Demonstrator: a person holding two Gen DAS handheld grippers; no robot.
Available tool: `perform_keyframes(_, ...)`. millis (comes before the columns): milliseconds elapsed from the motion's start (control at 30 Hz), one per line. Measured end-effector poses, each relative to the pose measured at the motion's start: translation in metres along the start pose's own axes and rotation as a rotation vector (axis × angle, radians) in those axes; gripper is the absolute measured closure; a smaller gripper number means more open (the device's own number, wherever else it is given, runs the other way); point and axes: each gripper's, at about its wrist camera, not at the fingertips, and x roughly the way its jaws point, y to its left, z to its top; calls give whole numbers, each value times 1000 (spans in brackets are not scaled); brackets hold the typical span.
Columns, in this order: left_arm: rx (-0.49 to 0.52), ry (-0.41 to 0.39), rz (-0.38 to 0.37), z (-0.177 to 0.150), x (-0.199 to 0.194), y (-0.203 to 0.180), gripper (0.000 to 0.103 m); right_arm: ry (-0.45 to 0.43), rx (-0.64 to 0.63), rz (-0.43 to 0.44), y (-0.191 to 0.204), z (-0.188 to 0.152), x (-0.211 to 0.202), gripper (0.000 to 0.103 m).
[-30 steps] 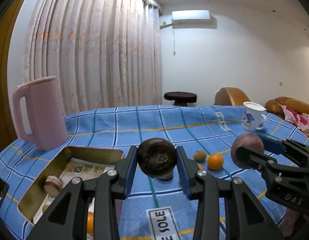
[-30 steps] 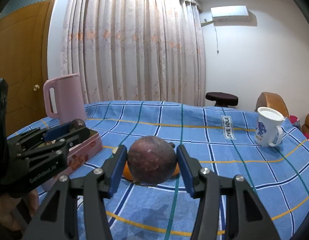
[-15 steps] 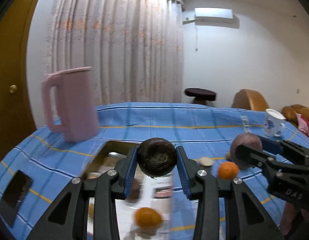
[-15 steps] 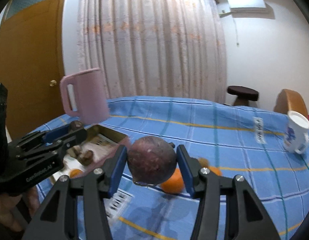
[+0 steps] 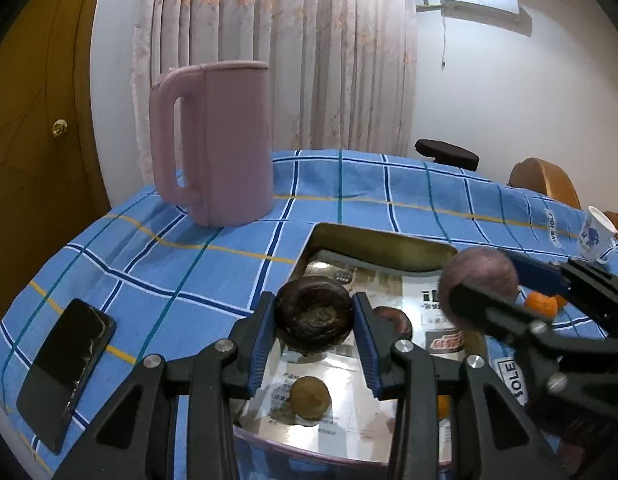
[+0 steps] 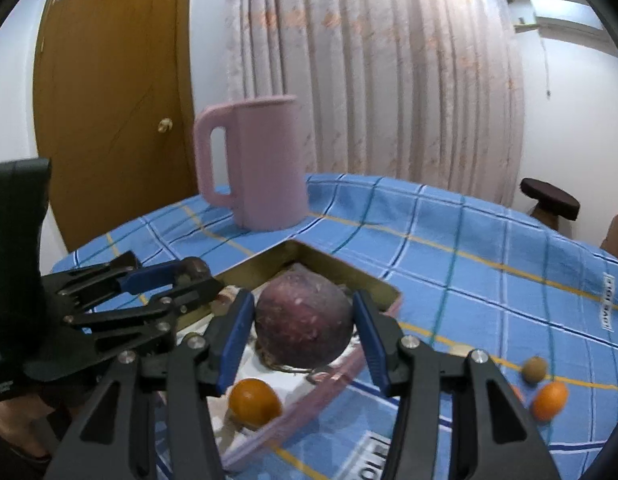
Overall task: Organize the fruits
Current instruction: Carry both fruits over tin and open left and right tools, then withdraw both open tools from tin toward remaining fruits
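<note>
Both grippers have swung across from the open blue checked counter (image 5: 157, 272) to hang over the metal tray (image 5: 373, 240), which now fills the lower view. The left gripper (image 5: 313, 322) has its jaws partly closed, clamping a dark brown round fruit (image 5: 313, 316) above the tray's middle, while the right gripper (image 6: 305, 320) grips a larger purple fruit (image 6: 305, 320) above the tray's far corner. Inside the tray lie an orange fruit (image 6: 255, 402) and a small brown fruit (image 5: 310, 400); behind the tray stands a pink jug (image 5: 217, 140), and to its left lies a black phone (image 5: 65, 372).
</note>
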Motion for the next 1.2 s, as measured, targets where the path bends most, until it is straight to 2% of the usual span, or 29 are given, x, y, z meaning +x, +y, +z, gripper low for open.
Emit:
perform_keyframes(200, -8, 26, 6, -1, 8, 6, 62, 51, -17, 9, 7, -8, 17, 49)
perform_keyframes(367, -16, 37, 12, -3, 8, 10, 62, 62, -23, 65, 11, -10, 17, 49)
perform_keyframes(467, -42, 45, 0, -2, 6, 14, 61, 43, -34, 75, 14, -7, 9, 41)
perform_keyframes(500, -45, 41, 0, -1, 4, 13, 59, 35, -34, 82, 14, -6, 6, 35)
perform_keyframes(633, -46, -1, 10, 3, -8, 7, 38, -1, -33, 77, 11, -5, -12, 30)
perform_keyframes(733, -47, -31, -17, 7, -19, -3, 36, -27, -21, 57, 0, -6, -30, 28)
perform_keyframes(900, -8, -53, -80, 9, -27, -35, 36, -31, -12, -77, -42, -19, -63, 28)
perform_keyframes(1067, 62, -21, -135, 10, -19, -85, 36, 7, 126, -300, -114, -35, -88, 28)
perform_keyframes(1200, 108, -1, -187, 11, -11, -117, 36, 57, 211, -399, -154, -47, -92, 28)
